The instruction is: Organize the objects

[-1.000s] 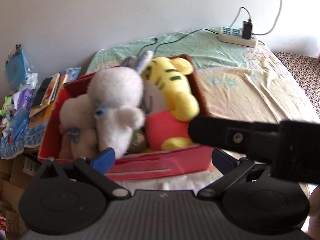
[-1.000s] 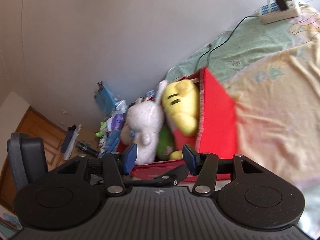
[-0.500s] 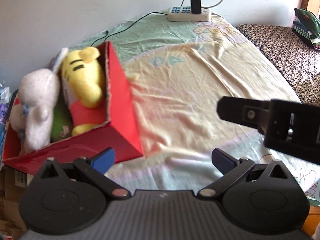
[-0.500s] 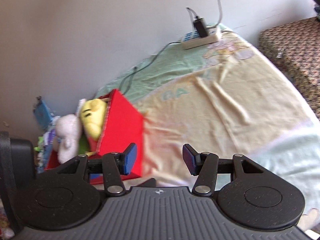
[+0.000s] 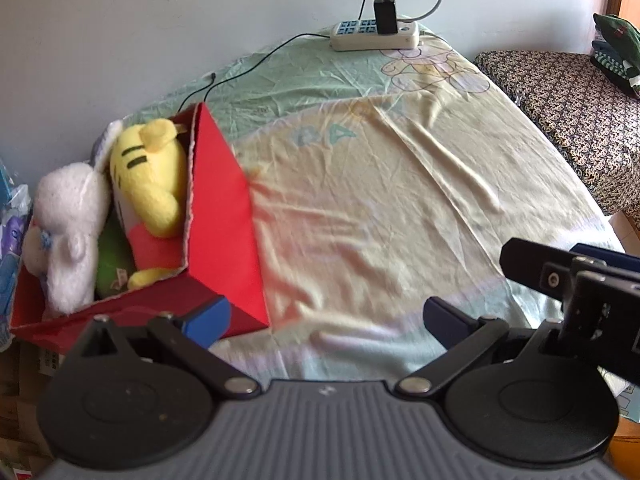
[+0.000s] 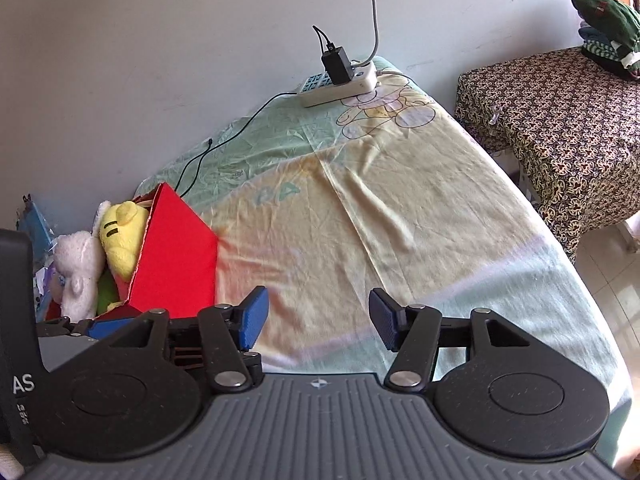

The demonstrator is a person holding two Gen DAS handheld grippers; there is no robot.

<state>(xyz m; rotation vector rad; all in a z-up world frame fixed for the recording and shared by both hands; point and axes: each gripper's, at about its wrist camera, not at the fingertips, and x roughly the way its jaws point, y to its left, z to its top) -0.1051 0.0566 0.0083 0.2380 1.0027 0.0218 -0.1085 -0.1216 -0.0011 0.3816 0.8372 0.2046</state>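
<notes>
A red box (image 5: pixel 224 216) (image 6: pixel 176 256) stands at the left edge of the bed. Inside it sit a yellow striped plush (image 5: pixel 148 176) (image 6: pixel 120 236), a white plush (image 5: pixel 68 232) (image 6: pixel 78 272) and something green (image 5: pixel 112 268). My left gripper (image 5: pixel 326 320) hangs open over the sheet, just right of the box's near corner, holding nothing. My right gripper (image 6: pixel 318 316) is open too, empty, above the bed's near middle. The right gripper's body (image 5: pixel 580 296) shows at the right of the left wrist view.
A yellow and green sheet (image 5: pixel 380 184) (image 6: pixel 360 208) covers the bed. A white power strip (image 5: pixel 374 36) (image 6: pixel 340 84) with a black charger and cables lies by the wall. A patterned side table (image 6: pixel 560 120) with folded clothes (image 6: pixel 608 28) stands right. Clutter (image 5: pixel 12 216) sits left of the box.
Both grippers have pulled back and swung right, away from the red box, so it now sits at the left of both views. Both stay open and empty.
</notes>
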